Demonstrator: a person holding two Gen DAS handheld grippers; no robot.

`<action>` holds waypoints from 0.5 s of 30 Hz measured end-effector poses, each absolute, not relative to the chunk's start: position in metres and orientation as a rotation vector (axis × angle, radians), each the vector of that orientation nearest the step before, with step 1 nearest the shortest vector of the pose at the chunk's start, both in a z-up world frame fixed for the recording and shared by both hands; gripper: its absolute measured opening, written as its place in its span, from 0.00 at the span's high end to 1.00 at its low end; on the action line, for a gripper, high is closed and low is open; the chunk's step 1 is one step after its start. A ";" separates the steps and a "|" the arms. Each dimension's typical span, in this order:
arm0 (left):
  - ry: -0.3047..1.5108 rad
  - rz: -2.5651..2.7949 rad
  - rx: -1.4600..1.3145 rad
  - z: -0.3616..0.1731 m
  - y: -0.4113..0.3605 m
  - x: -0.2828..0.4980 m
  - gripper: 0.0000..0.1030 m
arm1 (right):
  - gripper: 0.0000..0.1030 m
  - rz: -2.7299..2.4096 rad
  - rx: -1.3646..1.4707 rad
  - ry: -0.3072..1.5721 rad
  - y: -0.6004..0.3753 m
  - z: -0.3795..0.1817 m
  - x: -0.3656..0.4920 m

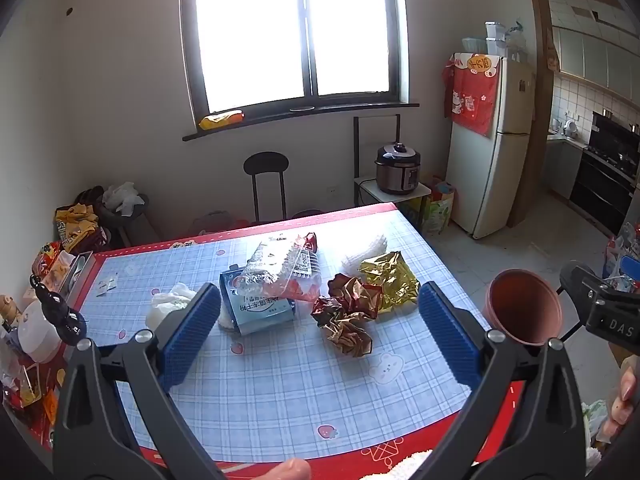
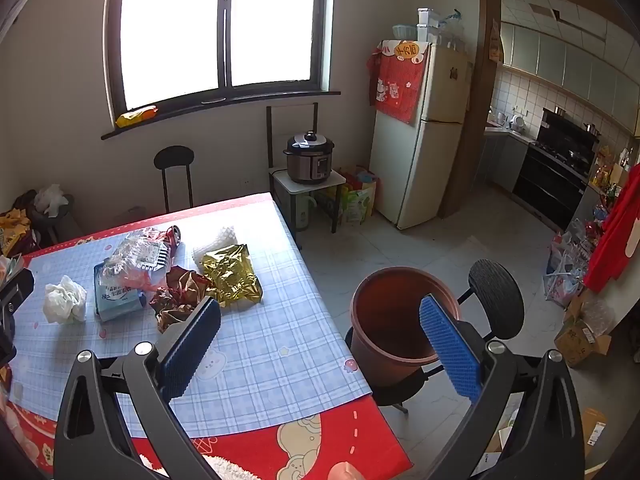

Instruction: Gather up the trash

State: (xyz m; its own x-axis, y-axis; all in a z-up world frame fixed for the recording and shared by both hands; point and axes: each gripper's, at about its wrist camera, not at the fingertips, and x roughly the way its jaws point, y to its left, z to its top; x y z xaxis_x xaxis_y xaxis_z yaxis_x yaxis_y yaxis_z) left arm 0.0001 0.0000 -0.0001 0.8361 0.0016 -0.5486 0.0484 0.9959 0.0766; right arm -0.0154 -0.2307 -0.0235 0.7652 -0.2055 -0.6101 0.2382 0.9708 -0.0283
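Wrappers (image 1: 348,312) lie mid-table ahead of the wide-open, empty left gripper (image 1: 320,328), nearer than the equally wide right gripper (image 2: 320,336).

Ahead of the left claw (image 1: 320,320), a glossy crinkled gold foil bag (image 1: 390,280) and clear shiny plastic wrapper (image 1: 280,272) are shown on a smooth plaid-printed tabletop (image 1: 280,380). Claw pads (image 1: 192,332) are ribbed blue rubber. Beside the right claw (image 2: 320,344), a matt plastic bin (image 2: 396,320) is seen.
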 end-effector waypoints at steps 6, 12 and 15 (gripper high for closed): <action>0.582 -0.021 0.098 0.000 -0.001 0.000 0.05 | 0.05 -0.244 0.048 0.662 -0.231 -0.024 -0.014; 0.582 -0.022 0.098 0.000 -0.001 0.000 0.05 | 0.05 -0.243 0.051 0.662 -0.231 -0.024 -0.014; 0.581 -0.022 0.099 0.000 -0.001 0.000 0.05 | 0.05 -0.243 0.051 0.664 -0.231 -0.024 -0.013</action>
State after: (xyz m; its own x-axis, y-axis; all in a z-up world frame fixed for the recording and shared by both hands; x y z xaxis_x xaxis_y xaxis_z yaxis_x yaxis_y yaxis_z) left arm 0.0001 -0.0006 -0.0003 0.8358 0.0072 -0.5490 0.0485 0.9950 0.0870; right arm -0.0135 -0.2310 -0.0238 0.7607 -0.2068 -0.6153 0.2390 0.9705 -0.0307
